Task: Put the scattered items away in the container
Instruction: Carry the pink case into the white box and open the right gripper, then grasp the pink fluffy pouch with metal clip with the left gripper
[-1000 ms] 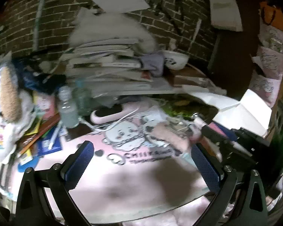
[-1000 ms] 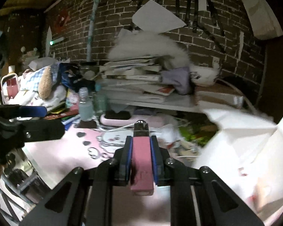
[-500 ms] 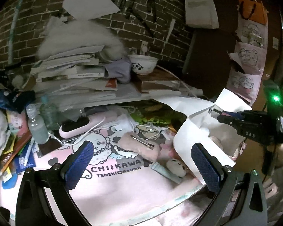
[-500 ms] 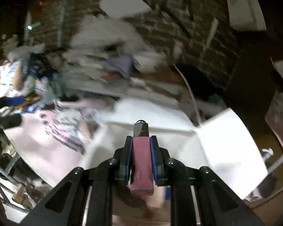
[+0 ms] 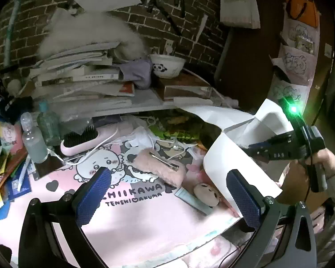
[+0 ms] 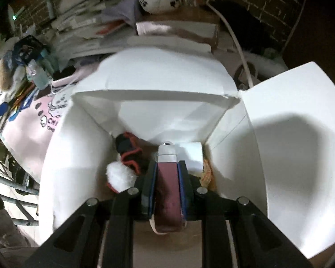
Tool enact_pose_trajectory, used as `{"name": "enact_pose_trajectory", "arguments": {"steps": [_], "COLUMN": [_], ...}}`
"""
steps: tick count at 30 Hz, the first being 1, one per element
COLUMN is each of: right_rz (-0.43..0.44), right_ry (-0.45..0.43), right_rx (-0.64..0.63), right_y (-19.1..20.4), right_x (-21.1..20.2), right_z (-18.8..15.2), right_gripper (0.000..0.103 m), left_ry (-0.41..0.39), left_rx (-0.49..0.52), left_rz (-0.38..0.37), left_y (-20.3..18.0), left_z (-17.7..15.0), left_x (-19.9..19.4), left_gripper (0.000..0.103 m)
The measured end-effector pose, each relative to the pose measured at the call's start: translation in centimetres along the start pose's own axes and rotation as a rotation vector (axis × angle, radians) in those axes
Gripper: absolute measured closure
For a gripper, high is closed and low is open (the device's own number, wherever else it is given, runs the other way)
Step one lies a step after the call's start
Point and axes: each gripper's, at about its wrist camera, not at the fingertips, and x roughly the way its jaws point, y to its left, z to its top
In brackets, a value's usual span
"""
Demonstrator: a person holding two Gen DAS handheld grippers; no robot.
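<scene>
Left wrist view: your left gripper hangs over the pink cartoon-print desk mat, blue-padded fingers spread wide with nothing between them. Scattered on the mat ahead: a fuzzy pink pouch with a metal hair clip on it, a small round beige plush face, and a flat pale-teal tube just beside the plush. A pink hairbrush with black bristles lies farther back near two clear plastic bottles. At right stands the white cardboard box with open flaps (the container), at the mat's right edge. Your right hand holds the black right gripper over the box, green light lit on top.

Right wrist view: your right gripper points down into the white cardboard box and is clenched on a dark-pink lip-gloss tube with a pale cap, cap end toward the box floor. Already inside: a black-and-red fabric item, a white fluffy pompom, a white block, something orange at right (too hidden to tell).
</scene>
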Motion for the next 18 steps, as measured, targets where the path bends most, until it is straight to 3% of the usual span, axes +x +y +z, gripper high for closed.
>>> {"name": "enact_pose_trajectory", "arguments": {"steps": [5,8,12,15,18], "right_rz": [0.02,-0.015,-0.008,-0.009,0.045], "right_ry": [0.031,0.001,-0.09,-0.229,-0.334], "right_rx": [0.016,0.002,0.014,0.031,0.018], "right_y": [-0.4,-0.1,0.5,1.6,3.3], "right_x": [0.4,0.0,-1.7,-4.0,-6.0], "right_z": [0.4,0.2,0.0,-0.4,-1.2], "right_gripper": [0.087,0.081,0.059,0.037,0.035], "left_ry": [0.039,0.047,0.074,0.096,0.13], "left_rx": [-0.045,-0.063,-0.069,-0.09,-0.103], "left_rz": [-0.034,-0.003,0.006,-0.011,-0.007], "left_y": [0.7,1.3,2.0,2.5,2.7], "left_z": [-0.7,-0.9,-1.1,-1.1,-1.1], "left_x": [1.2,1.9,3.5,5.4,7.5], "left_gripper": [0.0,0.0,0.001,0.001,0.001]}}
